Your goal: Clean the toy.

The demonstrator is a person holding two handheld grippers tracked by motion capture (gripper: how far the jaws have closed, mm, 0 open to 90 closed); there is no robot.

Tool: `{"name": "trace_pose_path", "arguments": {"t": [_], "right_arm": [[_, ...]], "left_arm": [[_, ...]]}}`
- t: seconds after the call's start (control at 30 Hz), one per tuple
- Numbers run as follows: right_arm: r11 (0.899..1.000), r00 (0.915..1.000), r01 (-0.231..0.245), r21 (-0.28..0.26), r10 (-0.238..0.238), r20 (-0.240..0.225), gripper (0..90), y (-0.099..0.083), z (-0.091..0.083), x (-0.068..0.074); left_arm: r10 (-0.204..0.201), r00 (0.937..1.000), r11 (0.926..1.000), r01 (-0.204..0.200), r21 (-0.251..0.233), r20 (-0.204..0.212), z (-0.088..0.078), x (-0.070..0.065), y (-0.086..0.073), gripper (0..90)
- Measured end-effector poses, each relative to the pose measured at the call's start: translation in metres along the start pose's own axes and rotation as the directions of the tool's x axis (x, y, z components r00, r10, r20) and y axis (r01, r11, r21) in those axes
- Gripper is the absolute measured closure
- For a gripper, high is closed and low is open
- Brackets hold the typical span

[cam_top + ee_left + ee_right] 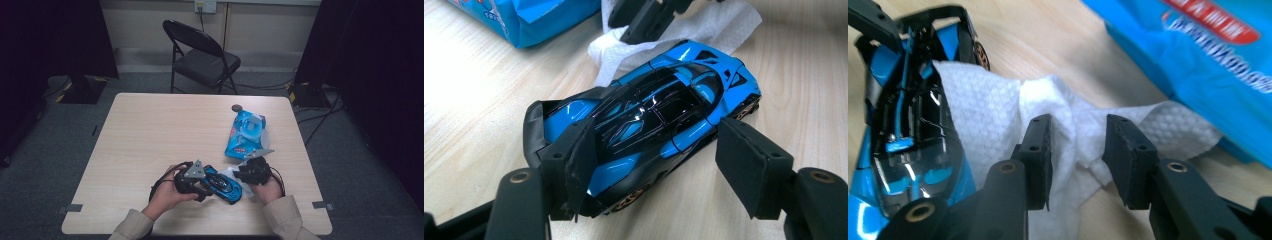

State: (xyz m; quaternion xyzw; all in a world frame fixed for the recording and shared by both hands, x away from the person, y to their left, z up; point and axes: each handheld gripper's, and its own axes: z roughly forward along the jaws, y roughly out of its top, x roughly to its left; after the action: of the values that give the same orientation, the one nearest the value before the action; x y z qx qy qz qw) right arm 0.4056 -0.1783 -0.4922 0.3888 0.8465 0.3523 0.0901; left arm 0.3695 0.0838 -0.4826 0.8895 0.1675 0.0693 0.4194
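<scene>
Toy car: a blue and black toy car (659,120) sits on the pale wood surface (150,140) near the person's edge, right between the 2 hands.
Left gripper: the left gripper (664,170) straddles the car. 1 finger (574,165) lies against the car's side, the other stands a bit off its far side, so honestly I can't tell if it's a real clamp or just loose around it.
Wipe: a white wipe (1068,130) lies crumpled on the surface, 1 edge draped up against the car.
Right gripper: the right gripper (1075,150) has its fingers parted with a bunched fold of the wipe between them, pads not squeezing it.
Wipes pack: a blue wipes pack (245,135) lies just beyond the wipe, toward the right side.
Background: a black folding chair (202,55) stands behind the far edge.
</scene>
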Motion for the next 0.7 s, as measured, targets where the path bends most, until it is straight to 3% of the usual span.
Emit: {"name": "trace_pose_path", "arguments": {"t": [0.07,0.13,0.23,0.4,0.53,0.7], "right_arm": [[1.000,1.0000,0.001,-0.002,-0.001,0.001,65.1,-0.001,0.000,0.000],[1.000,0.9997,0.002,0.002,-0.002,-0.024,78.2,-0.001,0.000,0.002],[1.000,0.9994,0.009,0.011,-0.009,-0.034,85.3,-0.001,0.001,0.006],[1.000,0.9980,-0.017,0.015,0.018,-0.060,87.0,-0.004,-0.004,0.004],[0.997,0.9930,-0.072,-0.024,0.070,-0.096,87.8,-0.015,-0.019,-0.001],[0.996,0.9884,-0.084,-0.038,0.078,-0.130,87.8,-0.017,-0.027,-0.002]], "left_arm": [[-0.003,1.0000,1.0000,0.003,-0.006,0.001,0.000,0.000,0.000,33.1],[0.001,1.0000,1.0000,-0.001,-0.001,-0.003,0.000,0.000,0.000,33.6],[-0.005,1.0000,1.0000,0.005,-0.007,-0.004,0.000,0.000,0.000,33.9],[-0.009,0.9999,0.9999,0.009,-0.011,-0.004,0.000,0.000,-0.001,34.1],[-0.001,0.9999,1.0000,0.001,-0.003,-0.011,0.000,-0.001,0.000,34.0],[0.003,0.9998,1.0000,-0.002,0.006,-0.018,0.001,-0.003,0.001,33.9]]}}
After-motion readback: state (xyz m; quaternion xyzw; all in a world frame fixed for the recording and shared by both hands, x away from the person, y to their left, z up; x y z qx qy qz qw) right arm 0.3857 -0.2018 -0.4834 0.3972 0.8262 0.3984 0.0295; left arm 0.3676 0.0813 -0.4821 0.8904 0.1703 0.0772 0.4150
